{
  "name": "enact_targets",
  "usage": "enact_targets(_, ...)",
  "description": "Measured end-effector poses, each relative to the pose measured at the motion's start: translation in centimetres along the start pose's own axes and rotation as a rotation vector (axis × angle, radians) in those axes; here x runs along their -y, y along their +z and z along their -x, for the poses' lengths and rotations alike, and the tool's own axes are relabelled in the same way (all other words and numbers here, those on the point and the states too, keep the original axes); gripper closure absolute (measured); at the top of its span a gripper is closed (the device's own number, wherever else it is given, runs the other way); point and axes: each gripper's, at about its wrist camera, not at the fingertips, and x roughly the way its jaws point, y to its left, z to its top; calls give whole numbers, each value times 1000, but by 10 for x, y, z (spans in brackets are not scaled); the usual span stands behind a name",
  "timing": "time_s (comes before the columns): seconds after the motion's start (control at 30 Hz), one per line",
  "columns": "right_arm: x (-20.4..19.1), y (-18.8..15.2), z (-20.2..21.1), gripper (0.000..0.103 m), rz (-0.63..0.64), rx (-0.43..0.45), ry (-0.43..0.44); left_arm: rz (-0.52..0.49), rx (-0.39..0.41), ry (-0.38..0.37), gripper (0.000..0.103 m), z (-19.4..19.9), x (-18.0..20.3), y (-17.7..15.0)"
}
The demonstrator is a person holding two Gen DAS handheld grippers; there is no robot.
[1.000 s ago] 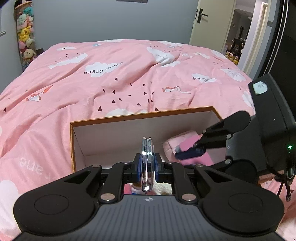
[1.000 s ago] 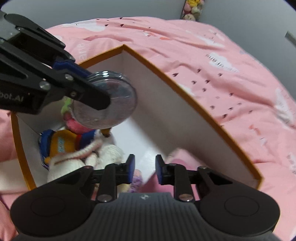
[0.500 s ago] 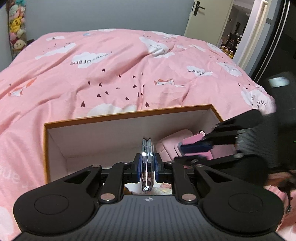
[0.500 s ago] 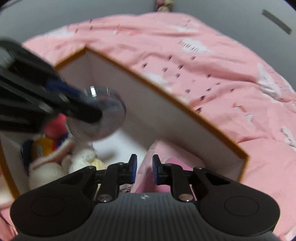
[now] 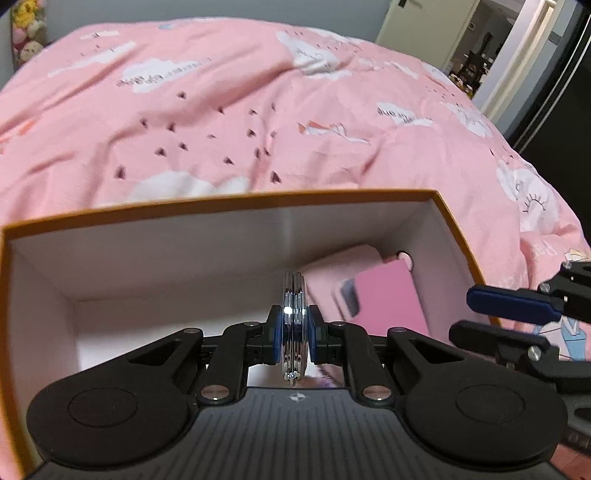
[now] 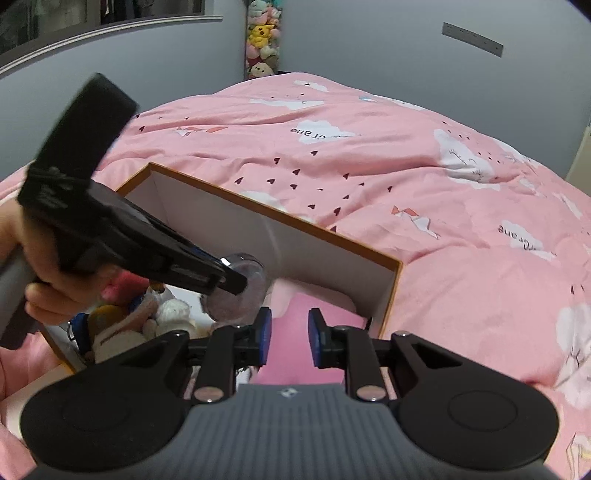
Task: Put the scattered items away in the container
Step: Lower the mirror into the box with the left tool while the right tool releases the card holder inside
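The left gripper (image 5: 294, 334) is clamped on a round compact mirror (image 5: 294, 325), holding it edge-up just inside the cardboard box (image 5: 229, 208) on the bed (image 5: 221, 110). The right gripper (image 6: 289, 336), jaws apart with nothing between them, has just been opening above the pink case (image 5: 384, 295) lying in the box. This looks like the drop-off step: lower the mirror onto bare floor beside the soft toys (image 6: 162, 314), then open.

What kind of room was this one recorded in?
Most likely a bedroom, perhaps a child's: a bed under a pink cloud-print duvet, a hanging column of plush toys against the grey wall, and an open door.
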Motion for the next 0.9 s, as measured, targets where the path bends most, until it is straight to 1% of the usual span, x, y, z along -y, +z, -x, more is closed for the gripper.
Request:
enact_targets(0.07, 1, -3, -1, 79, 3, -4, -13, -4, -14, -1, 88, -5, 3, 2)
enact_targets(0.13, 3, -7, -2, 79, 3, -11, -19, -8, -29, -32, 88, -8, 6, 3)
enact_targets(0.27, 8, -11, -6, 79, -24, -19, -17, -37, -31, -51, 84, -13, 17, 6)
enact_targets(0.43, 9, -14, -5, 79, -37, -19, -13, -35, -44, -43, 84, -13, 18, 7)
enact_targets(0.57, 8, -16, -4, 79, -44, -16, -12, 17, -65, -67, 85, -12, 6, 7)
enact_targets(0.67, 6, -17, -4, 79, -38, -14, -10, 66, -71, -49, 86, -15, -5, 6)
enact_targets(0.73, 4, -18, -3, 79, -35, -13, -6, 108, -84, -53, 85, -18, -12, 6)
enact_targets(0.8, 3, -18, -2, 79, -33, -13, -4, 133, -89, -46, 82, -20, -18, 6)
enact_targets(0.9, 2, -19, -2, 78, -35, -13, -6, 130, -91, -15, 77, -18, -20, 7)
